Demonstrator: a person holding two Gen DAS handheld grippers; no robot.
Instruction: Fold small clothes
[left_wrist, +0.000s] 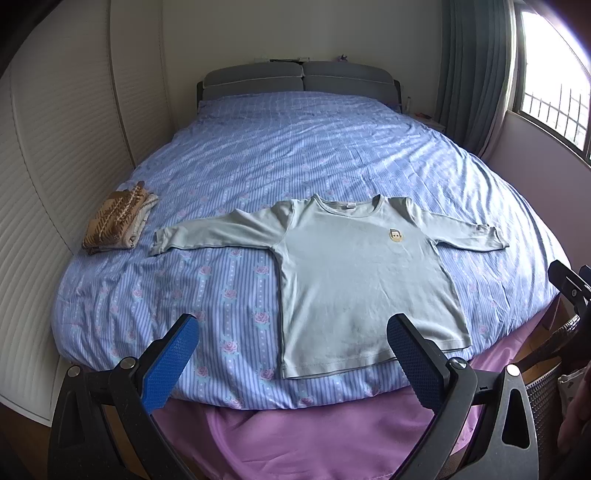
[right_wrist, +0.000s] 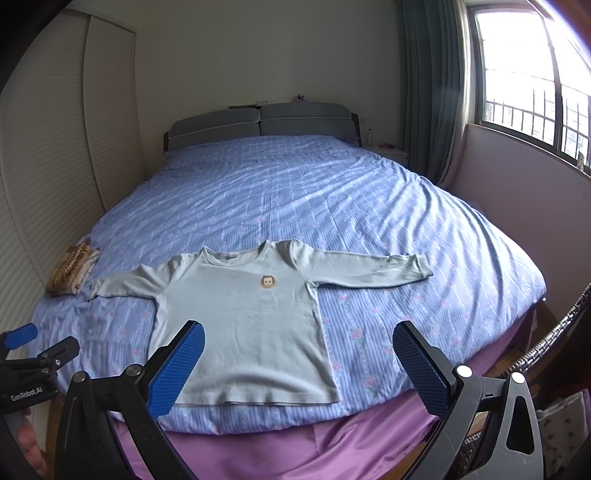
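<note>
A small pale green long-sleeved shirt (left_wrist: 354, 280) lies flat, front up, sleeves spread, near the foot of the bed; it also shows in the right wrist view (right_wrist: 243, 325). It has a small monkey-face badge (left_wrist: 395, 235) on the chest. My left gripper (left_wrist: 291, 332) is open and empty, held above the foot edge, near the shirt's hem. My right gripper (right_wrist: 299, 339) is open and empty, held above the hem's right side. The left gripper shows at the left edge of the right wrist view (right_wrist: 33, 350).
A folded brown patterned garment (left_wrist: 116, 223) lies at the bed's left side, beside the white slatted wardrobe doors (left_wrist: 48, 147). The blue striped floral bedspread (left_wrist: 295, 147) covers the bed; a purple sheet (left_wrist: 295, 435) hangs at the foot. A wicker basket (right_wrist: 554, 332) stands at right.
</note>
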